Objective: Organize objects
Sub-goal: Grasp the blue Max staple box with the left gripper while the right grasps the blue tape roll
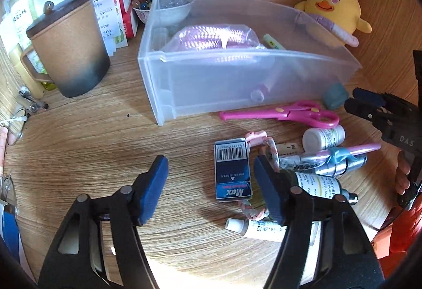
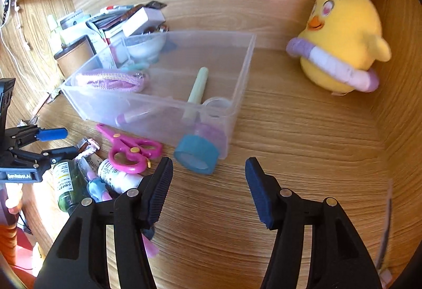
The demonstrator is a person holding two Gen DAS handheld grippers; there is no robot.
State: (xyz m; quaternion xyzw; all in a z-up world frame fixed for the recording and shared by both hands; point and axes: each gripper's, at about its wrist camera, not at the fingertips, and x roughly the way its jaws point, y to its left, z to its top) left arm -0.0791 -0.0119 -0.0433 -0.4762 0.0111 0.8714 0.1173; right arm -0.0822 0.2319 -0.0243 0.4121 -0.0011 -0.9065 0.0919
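Both tongs, left (image 1: 211,178) and right (image 2: 208,178), hung released; the staple box (image 1: 232,167) looked light and stiff, best pinched across its long sides.

Clear bin (image 1: 237,83) sits open on my tabletop, already holding a pink cord coil (image 1: 213,38), a pale green marker (image 2: 196,92) and a pink-capped tube (image 2: 132,116). Just outside its front wall: pink scissors (image 1: 287,112) lying flat and a teal tape roll (image 2: 196,154) touching the corner. Nearer me, a jumble: staples box (image 1: 232,170), white bottle (image 1: 323,137), green bottle (image 2: 66,183), pens (image 1: 329,157), braided strap (image 1: 269,146), white tube (image 1: 259,228).
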